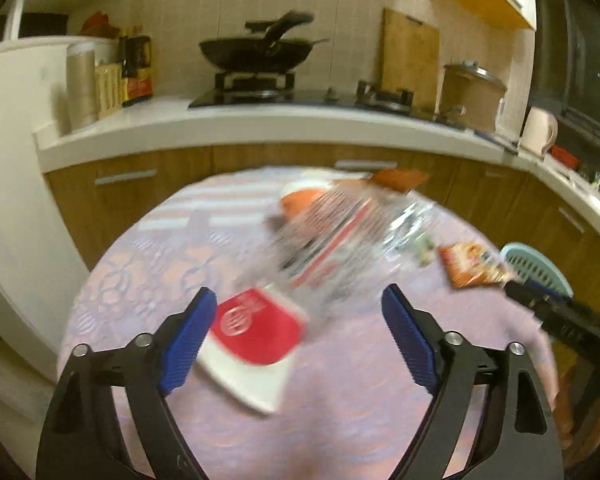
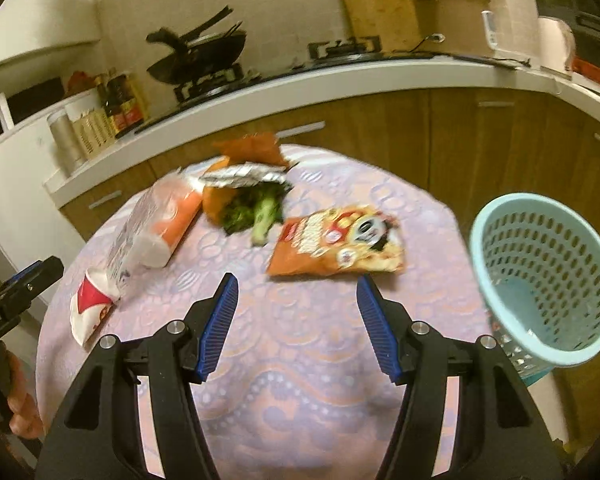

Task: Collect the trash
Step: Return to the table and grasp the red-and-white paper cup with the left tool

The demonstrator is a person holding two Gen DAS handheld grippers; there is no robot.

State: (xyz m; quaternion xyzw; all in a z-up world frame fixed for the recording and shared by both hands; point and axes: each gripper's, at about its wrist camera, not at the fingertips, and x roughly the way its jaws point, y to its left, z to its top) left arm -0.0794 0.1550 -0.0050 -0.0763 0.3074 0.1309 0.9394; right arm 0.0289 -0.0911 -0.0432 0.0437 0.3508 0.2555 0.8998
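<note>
Trash lies spread on a round table with a lilac lace cloth point(image 2: 300, 344). My left gripper point(image 1: 300, 290) is open wide above a red and white packet point(image 1: 256, 332), which lies by its left pad; nothing is pressed. A crumpled clear plastic bag point(image 1: 332, 232) lies just beyond it. My right gripper point(image 2: 298, 278) is open and empty, just short of an orange snack packet point(image 2: 340, 244). Broccoli point(image 2: 260, 208), crumpled foil point(image 2: 244, 176) and an orange wrapper point(image 2: 252, 146) lie farther back. A light blue perforated basket point(image 2: 548, 276) stands at the table's right edge.
A kitchen counter point(image 1: 260, 124) curves behind the table, with a wok on the hob point(image 1: 256, 54), bottles and tins at the left, a cutting board and a pot at the right. A white fridge point(image 1: 12, 184) stands left. Both views are blurred.
</note>
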